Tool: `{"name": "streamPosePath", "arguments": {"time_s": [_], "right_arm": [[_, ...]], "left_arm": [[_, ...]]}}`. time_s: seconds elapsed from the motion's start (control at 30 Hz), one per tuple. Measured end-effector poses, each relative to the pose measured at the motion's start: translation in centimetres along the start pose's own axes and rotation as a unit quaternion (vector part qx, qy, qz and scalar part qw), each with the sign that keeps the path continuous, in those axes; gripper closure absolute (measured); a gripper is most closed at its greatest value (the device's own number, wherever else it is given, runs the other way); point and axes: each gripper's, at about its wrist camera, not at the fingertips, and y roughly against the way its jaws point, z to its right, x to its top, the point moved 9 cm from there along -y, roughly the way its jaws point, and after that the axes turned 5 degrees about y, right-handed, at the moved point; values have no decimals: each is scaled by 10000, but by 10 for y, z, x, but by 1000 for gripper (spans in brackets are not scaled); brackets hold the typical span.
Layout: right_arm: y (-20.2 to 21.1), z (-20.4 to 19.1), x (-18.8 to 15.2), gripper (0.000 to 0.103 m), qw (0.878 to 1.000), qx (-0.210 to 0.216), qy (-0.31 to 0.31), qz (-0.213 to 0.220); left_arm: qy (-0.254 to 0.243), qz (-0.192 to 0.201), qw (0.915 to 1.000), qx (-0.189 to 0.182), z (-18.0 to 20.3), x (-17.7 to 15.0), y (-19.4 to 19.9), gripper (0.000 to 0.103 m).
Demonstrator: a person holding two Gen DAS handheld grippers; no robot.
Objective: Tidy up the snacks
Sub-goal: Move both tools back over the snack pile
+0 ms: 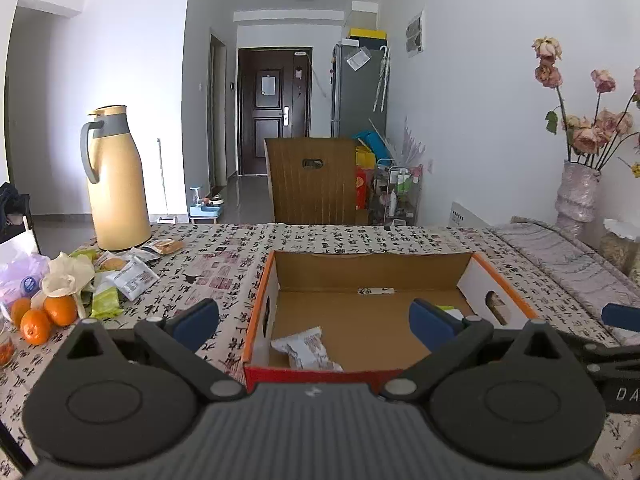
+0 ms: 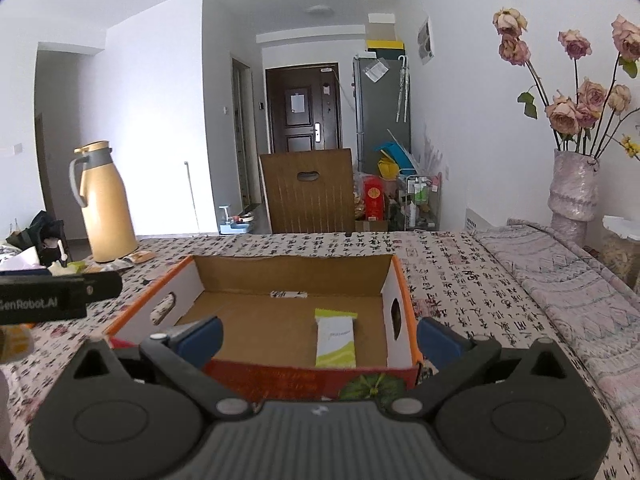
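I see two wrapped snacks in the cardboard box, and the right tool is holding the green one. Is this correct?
Not quite. The right tool is open and holds nothing; the green snack lies flat on the floor of the cardboard box, as the right wrist view shows. Two snacks in the box is correct.

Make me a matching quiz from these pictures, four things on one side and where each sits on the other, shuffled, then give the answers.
Things:
1. green and white snack packet
2. yellow thermos jug
3. oranges
4. vase of dried roses

Places:
A. far right, by the wall
B. table's left edge, beside the loose snacks
C. inside the cardboard box
D. standing at the far left of the table

Pairs: 1-C, 2-D, 3-B, 4-A
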Motion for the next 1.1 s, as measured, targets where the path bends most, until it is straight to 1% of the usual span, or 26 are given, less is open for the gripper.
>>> {"name": "streamPosePath", "arguments": {"time_s": [0.33, 0.57, 0.87, 1.1], "right_arm": [[41, -9, -28, 0, 10000, 66, 3, -52], [60, -11, -52, 0, 9998, 84, -14, -203], [72, -8, -80, 0, 9989, 94, -92, -444], [66, -15, -87, 0, 9982, 158, -69, -578]], "left_arm": [[1, -47, 10000, -87, -7, -24, 38, 0], [68, -249, 9996, -124, -16, -52, 54, 0], [151, -520, 9985, -115, -31, -83, 64, 0], [159, -597, 9980, -102, -33, -89, 63, 0]]}}
